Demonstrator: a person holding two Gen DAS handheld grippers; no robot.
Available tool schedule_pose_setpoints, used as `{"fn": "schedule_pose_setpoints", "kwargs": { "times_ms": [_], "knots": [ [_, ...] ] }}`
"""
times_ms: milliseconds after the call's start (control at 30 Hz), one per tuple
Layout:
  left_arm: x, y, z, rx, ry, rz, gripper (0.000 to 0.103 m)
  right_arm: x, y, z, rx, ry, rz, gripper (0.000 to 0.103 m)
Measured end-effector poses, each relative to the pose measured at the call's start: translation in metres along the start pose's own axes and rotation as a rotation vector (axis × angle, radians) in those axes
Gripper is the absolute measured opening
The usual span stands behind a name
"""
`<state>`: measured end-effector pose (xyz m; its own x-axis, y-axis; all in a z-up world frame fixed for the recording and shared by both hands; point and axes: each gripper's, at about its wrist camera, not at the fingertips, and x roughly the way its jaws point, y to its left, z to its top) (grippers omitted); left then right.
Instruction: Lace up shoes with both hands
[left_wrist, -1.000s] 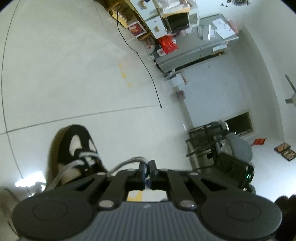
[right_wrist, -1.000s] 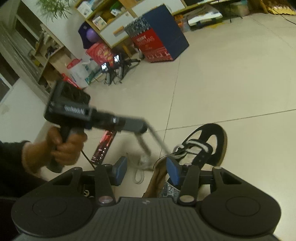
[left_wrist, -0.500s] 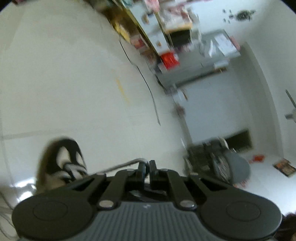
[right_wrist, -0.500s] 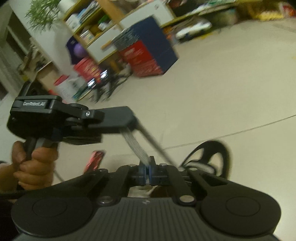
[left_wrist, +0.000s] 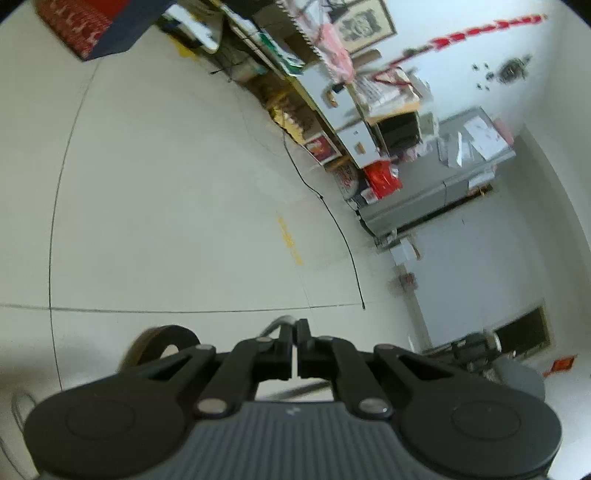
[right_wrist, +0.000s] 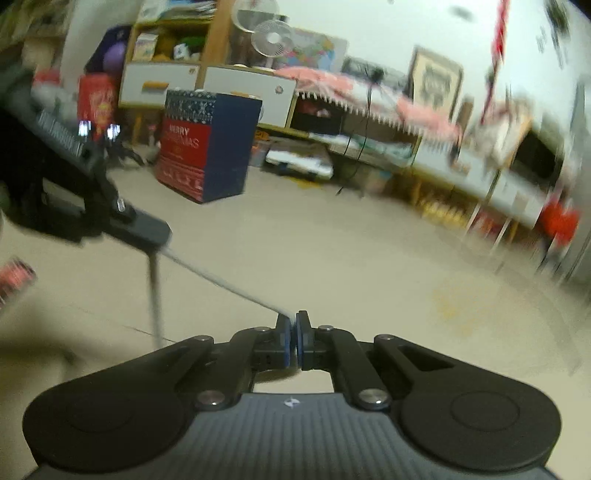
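1. Right gripper (right_wrist: 296, 341): black linkage with blue-padded fingers (right_wrist: 283, 343) pressed together, clamping one end of the flat grey-white shoelace (right_wrist: 229, 288). The lace runs taut from this pinch up and left to the other gripper, probably so that tension keeps it straight and controllable.
2. Left gripper (left_wrist: 295, 349): black fingers brought nearly together, only a thin slit between them; a grey loop of the lace shows at their tips, so it appears clenched on the lace. In the right wrist view the left gripper is the blurred dark body at left, with one strand hanging down from its tip and another leading to the right gripper.
3. Black-and-white low sneaker with a tan sole (left_wrist: 159, 341): on the floor just beyond and left of the left gripper, mostly hidden behind its linkage; only the rounded toe shows. How far its eyelets are laced cannot be told.
4. Pale tiled floor (left_wrist: 177, 206): carries the shoe; a thin black cable (left_wrist: 332, 218) lies across it farther off.
5. Navy-and-red printed cardboard box (right_wrist: 207, 144): stands well beyond, before cluttered wooden shelves (right_wrist: 207, 74).
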<state>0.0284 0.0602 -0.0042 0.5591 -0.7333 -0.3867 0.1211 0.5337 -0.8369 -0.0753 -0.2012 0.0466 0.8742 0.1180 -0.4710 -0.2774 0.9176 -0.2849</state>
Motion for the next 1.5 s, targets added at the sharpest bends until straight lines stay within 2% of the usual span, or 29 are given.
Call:
{"fn": "schedule_pose_setpoints", "kwargs": {
  "times_ms": [67, 333, 400, 467, 533, 600, 667, 767, 900, 1033, 1133, 1167, 1200, 1267, 1400, 1500],
  "knots": [
    [0.0, 0.004, 0.0, -0.026, -0.003, -0.003, 0.002, -0.001, -0.001, -0.005, -0.082, -0.023, -0.046, 0.004],
    [-0.01, 0.016, 0.0, -0.085, -0.04, 0.047, 0.002, 0.006, -0.025, -0.004, -0.099, -0.017, -0.2, 0.004],
    [-0.015, 0.019, -0.001, -0.073, -0.053, 0.089, 0.002, 0.011, -0.027, -0.005, -0.105, -0.003, -0.198, 0.003],
    [-0.022, 0.029, 0.0, -0.088, -0.056, 0.128, 0.002, 0.015, -0.028, -0.008, -0.098, 0.026, -0.173, 0.003],
    [-0.027, 0.04, 0.0, -0.093, -0.045, 0.179, 0.002, 0.017, -0.027, -0.011, -0.084, 0.071, -0.112, 0.003],
    [-0.032, 0.055, -0.002, -0.095, -0.031, 0.251, 0.002, 0.018, -0.024, -0.019, -0.086, 0.107, -0.077, 0.003],
    [-0.037, 0.07, -0.007, -0.105, -0.032, 0.324, 0.002, 0.023, -0.021, -0.026, -0.094, 0.13, -0.071, 0.002],
    [-0.043, 0.096, -0.018, -0.182, -0.025, 0.395, 0.002, 0.032, -0.019, -0.034, -0.104, 0.166, -0.079, 0.0],
    [-0.035, 0.12, -0.03, -0.258, 0.043, 0.43, 0.002, 0.041, -0.022, -0.041, -0.081, 0.229, -0.076, 0.0],
    [-0.023, 0.134, -0.034, -0.294, 0.156, 0.445, 0.003, 0.045, -0.023, -0.043, -0.039, 0.286, 0.01, 0.001],
    [-0.023, 0.138, -0.032, -0.312, 0.183, 0.459, 0.004, 0.048, -0.02, -0.048, -0.006, 0.331, 0.068, 0.003],
    [-0.027, 0.136, -0.03, -0.302, 0.17, 0.492, 0.01, 0.048, -0.018, -0.052, 0.012, 0.345, 0.085, 0.005],
    [-0.03, 0.133, -0.028, -0.291, 0.157, 0.525, 0.038, 0.048, -0.016, -0.056, 0.028, 0.358, 0.102, 0.006],
    [-0.04, 0.134, -0.024, -0.303, 0.124, 0.562, 0.066, 0.052, -0.013, -0.061, 0.049, 0.381, 0.141, 0.016],
    [-0.065, 0.145, -0.016, -0.375, 0.051, 0.589, 0.066, 0.063, -0.001, -0.069, 0.092, 0.419, 0.243, 0.019],
    [-0.07, 0.143, -0.016, -0.37, 0.051, 0.565, 0.068, 0.073, 0.01, -0.072, 0.1, 0.443, 0.293, 0.019]
  ]
}}
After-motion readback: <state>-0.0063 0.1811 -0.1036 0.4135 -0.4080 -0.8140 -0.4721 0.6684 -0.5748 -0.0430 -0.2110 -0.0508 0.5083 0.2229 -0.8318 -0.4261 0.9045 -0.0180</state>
